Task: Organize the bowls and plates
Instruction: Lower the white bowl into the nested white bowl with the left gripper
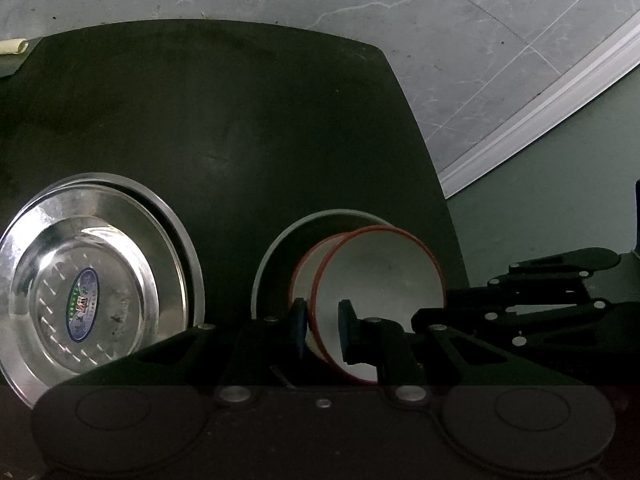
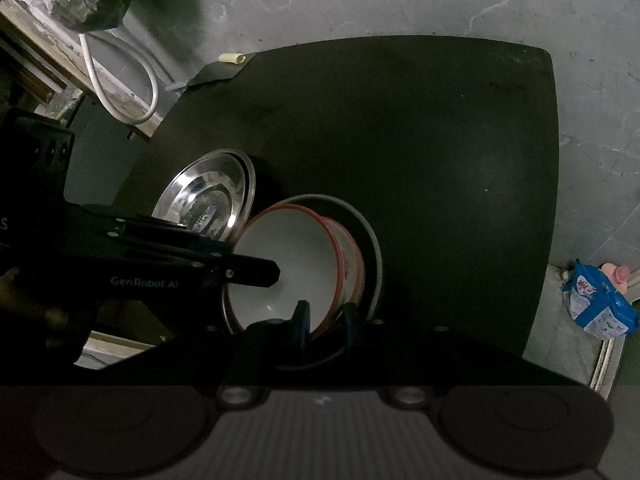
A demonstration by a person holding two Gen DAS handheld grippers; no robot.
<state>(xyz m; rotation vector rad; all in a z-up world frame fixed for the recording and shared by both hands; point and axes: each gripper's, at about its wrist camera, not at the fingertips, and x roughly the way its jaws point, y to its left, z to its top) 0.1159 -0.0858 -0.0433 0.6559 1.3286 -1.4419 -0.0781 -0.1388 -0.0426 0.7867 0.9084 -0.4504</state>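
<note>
A white bowl with a red rim [image 1: 384, 276] [image 2: 288, 256] sits tilted inside a second red-rimmed bowl [image 1: 304, 268] [image 2: 350, 264]. Both rest on a grey plate [image 1: 276, 248] [image 2: 374, 256] on the dark table [image 1: 240, 120] [image 2: 440, 160]. My left gripper [image 1: 323, 328] [image 2: 272, 274] is shut on the upper bowl's near rim, one pad inside and one outside. My right gripper [image 2: 326, 320] [image 1: 424, 316] is shut on the bowls' rim at the opposite side; which of the two bowls it pinches I cannot tell. Stacked steel plates [image 1: 92, 280] [image 2: 208, 196] lie to the left.
The table's right edge drops to a grey tiled floor [image 1: 480, 40]. A blue packet [image 2: 600, 308] lies on the floor at the right. A white cable [image 2: 120, 92] hangs past the table's far left corner. A white skirting board [image 1: 560, 92] runs along a green wall.
</note>
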